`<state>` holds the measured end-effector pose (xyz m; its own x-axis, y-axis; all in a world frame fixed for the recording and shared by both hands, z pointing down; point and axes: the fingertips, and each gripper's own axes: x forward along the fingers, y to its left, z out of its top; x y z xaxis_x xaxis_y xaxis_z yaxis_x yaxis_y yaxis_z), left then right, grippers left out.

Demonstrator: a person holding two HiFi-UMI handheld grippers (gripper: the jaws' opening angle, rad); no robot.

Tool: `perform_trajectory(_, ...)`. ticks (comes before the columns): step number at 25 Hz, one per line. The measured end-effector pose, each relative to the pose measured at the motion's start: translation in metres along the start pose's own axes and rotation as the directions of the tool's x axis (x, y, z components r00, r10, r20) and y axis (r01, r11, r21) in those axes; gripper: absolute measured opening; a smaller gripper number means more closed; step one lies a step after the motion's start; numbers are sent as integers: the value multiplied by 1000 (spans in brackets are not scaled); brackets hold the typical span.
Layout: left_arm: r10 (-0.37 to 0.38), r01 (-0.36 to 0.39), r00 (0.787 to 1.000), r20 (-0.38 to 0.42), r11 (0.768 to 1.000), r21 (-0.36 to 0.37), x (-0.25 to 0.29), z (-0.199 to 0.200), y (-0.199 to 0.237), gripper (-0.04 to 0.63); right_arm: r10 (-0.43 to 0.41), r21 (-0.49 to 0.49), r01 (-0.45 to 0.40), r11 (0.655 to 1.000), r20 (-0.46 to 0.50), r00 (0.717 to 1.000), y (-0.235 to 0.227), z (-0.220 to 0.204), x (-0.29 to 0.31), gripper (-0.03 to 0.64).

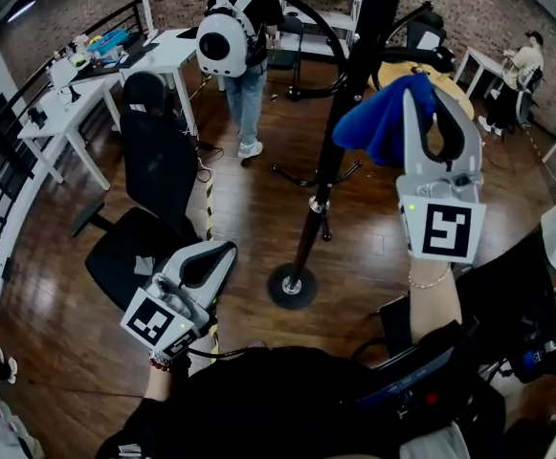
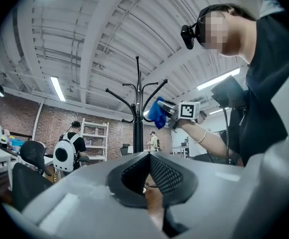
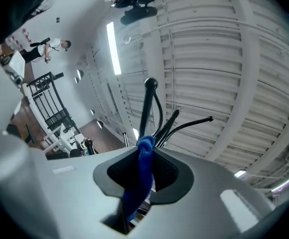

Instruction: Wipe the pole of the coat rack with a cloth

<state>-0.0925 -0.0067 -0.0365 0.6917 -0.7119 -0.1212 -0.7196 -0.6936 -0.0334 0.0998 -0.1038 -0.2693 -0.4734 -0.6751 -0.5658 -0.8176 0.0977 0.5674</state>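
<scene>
Fingers of the right gripper were clamped on the crumpled blue cloth, just beside the black metal coat-rack pole, while the left gripper, jaws together and empty, hung low, apart from it.

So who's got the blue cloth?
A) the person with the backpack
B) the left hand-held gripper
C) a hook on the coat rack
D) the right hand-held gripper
D: the right gripper view shows the blue cloth pinched between the jaws of the right hand-held gripper, raised beside the coat rack pole.
</scene>
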Motion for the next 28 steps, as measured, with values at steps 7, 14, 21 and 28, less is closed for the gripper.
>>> perform_trajectory(7, 16, -17, 999, -49, 1000, -6, -11, -8, -1, 6, -11, 80, 15, 997, -48, 999, 33, -45, 47, 69)
perform_trajectory(14, 157, -160, 985, -68, 986, -53, -45, -20, 30, 6, 50, 148, -32, 988, -120, 991, 61, -80, 58, 69)
perform_trajectory(21, 174, -178, 983, -66, 982, -62, -40, -15, 35, 6, 225, 425, -195, 884, -21, 974, 73, -62, 53, 69)
perform_trajectory(28, 33, -35, 999, -43, 998, -55, -5, -9, 14, 6, 293, 796, -417, 439, 312, 904, 59, -19, 18, 69)
